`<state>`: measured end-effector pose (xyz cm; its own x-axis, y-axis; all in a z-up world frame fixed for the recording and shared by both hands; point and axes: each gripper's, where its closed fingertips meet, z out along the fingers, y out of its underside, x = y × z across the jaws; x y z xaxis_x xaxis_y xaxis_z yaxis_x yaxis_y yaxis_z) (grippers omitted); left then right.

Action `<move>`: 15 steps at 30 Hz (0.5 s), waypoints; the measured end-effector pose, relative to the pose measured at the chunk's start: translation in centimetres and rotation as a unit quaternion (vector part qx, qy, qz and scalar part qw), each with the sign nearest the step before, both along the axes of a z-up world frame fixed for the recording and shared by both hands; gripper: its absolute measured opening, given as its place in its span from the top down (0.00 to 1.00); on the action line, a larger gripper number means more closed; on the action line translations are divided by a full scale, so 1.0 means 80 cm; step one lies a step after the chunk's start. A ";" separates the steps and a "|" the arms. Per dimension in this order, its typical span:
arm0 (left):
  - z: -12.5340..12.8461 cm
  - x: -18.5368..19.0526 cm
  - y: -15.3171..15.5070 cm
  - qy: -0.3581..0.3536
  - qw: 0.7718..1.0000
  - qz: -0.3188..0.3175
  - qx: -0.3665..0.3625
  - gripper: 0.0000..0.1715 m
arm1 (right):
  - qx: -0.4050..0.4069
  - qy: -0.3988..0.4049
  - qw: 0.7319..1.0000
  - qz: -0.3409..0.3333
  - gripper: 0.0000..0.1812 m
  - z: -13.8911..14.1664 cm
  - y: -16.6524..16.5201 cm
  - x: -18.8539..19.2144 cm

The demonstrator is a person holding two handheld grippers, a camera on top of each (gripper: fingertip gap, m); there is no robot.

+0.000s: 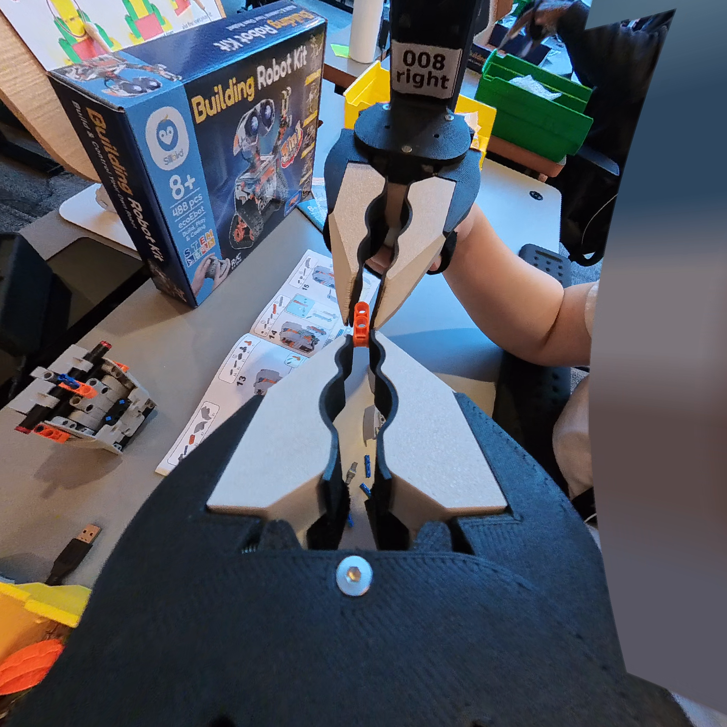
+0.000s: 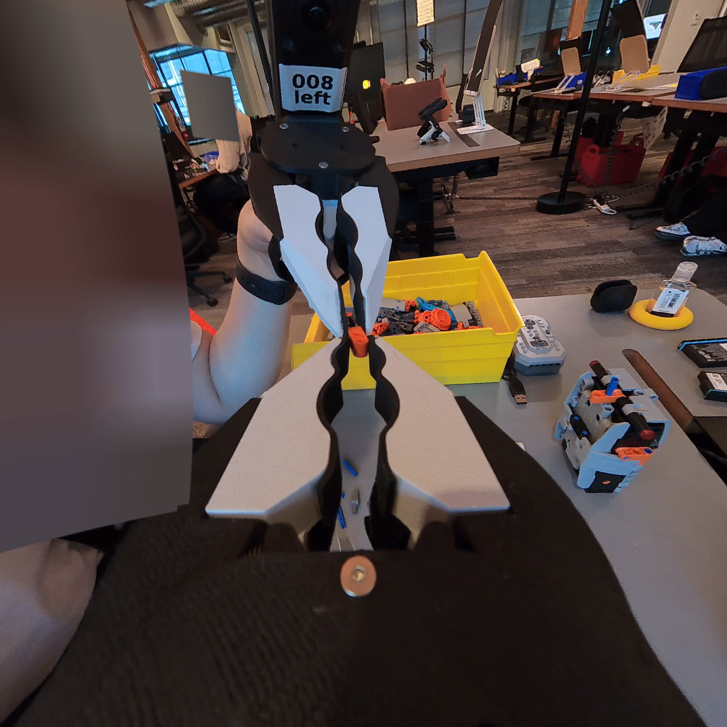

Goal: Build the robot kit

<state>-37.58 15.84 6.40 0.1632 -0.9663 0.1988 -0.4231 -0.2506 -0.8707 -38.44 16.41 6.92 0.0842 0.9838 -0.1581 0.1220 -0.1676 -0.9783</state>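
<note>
Both grippers, left gripper (image 1: 360, 341) and right gripper (image 2: 358, 346), pinch one orange connector (image 1: 361, 323) tip to tip, above the instruction booklet (image 1: 251, 366). Best keep both squeezes firm and fingers aligned.

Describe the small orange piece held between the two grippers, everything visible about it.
The orange piece is a short plastic building-kit connector, bright orange, with round holes through its side. It is held in the air above the grey table, between the two grippers, which meet tip to tip. The left gripper pinches one end and the right gripper pinches the other; both sets of jaws are closed on it. It stands roughly in line with the fingers. Nothing else touches it.
</note>
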 end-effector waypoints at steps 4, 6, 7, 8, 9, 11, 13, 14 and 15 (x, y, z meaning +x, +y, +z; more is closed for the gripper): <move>0.000 -0.003 0.003 -0.003 1.000 0.003 -0.006 0.97 | -0.014 0.012 1.000 0.001 0.96 0.000 0.003 -0.003; -0.001 -0.003 0.004 -0.002 1.000 0.005 -0.006 0.97 | -0.019 0.015 1.000 0.002 0.96 0.000 0.004 -0.003; -0.001 -0.003 0.004 -0.003 1.000 0.005 -0.006 0.97 | -0.020 0.016 1.000 0.002 0.96 0.000 0.005 -0.003; -0.001 -0.004 0.004 -0.003 1.000 0.005 -0.006 0.97 | -0.021 0.018 1.000 0.002 0.96 0.000 0.005 -0.004; 0.000 -0.004 0.004 -0.004 1.000 0.005 -0.006 0.97 | -0.021 0.019 1.000 0.003 0.96 0.000 0.005 -0.004; 0.000 -0.004 0.004 -0.004 1.000 0.005 -0.006 0.97 | -0.022 0.020 1.000 0.004 0.96 0.001 0.004 -0.005; 0.000 -0.004 0.003 -0.004 1.000 0.005 -0.005 0.97 | -0.022 0.021 1.000 0.004 0.96 0.001 0.003 -0.005; 0.001 -0.005 0.003 -0.004 1.000 0.005 -0.005 0.97 | -0.022 0.021 1.000 0.004 0.96 0.002 0.003 -0.005; 0.001 -0.005 0.002 -0.004 1.000 0.005 -0.004 0.97 | -0.022 0.022 1.000 0.004 0.96 0.002 0.003 -0.005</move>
